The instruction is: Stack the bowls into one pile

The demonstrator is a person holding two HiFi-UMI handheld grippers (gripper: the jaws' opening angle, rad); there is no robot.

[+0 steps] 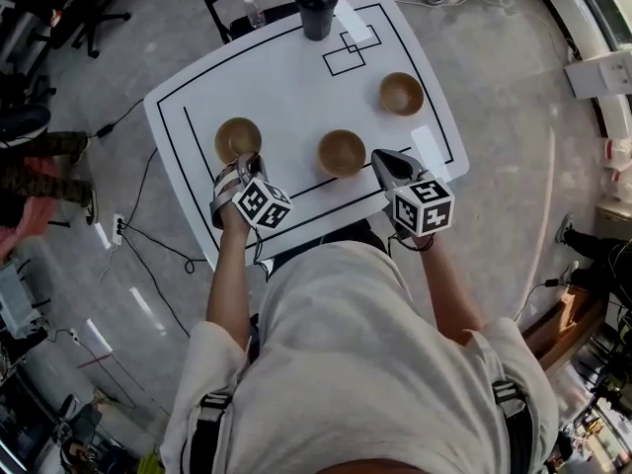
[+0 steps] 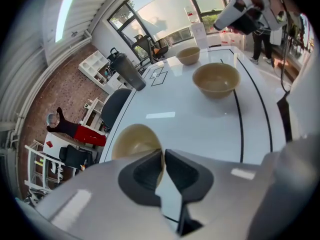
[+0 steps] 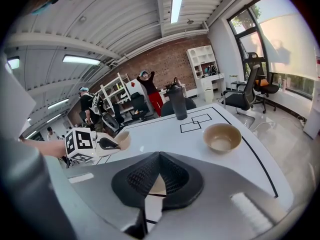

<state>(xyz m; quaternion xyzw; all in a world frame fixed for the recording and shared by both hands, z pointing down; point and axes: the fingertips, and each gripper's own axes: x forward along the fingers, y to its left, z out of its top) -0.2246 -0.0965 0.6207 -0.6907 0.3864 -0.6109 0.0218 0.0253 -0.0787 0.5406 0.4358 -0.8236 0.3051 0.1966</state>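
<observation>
White table: left gripper clamps left bowl rim; right gripper closed, empty.

The white table carries a black tumbler at its far edge, a centre bowl near, and a right bowl farther.

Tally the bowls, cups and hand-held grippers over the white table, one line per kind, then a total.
Bowls: 3 (left bowl, middle bowl, far bowl)
Black cup: 1
Hand-held grippers: 2 (left hand-held gripper, right hand-held gripper)
Total: 6
</observation>
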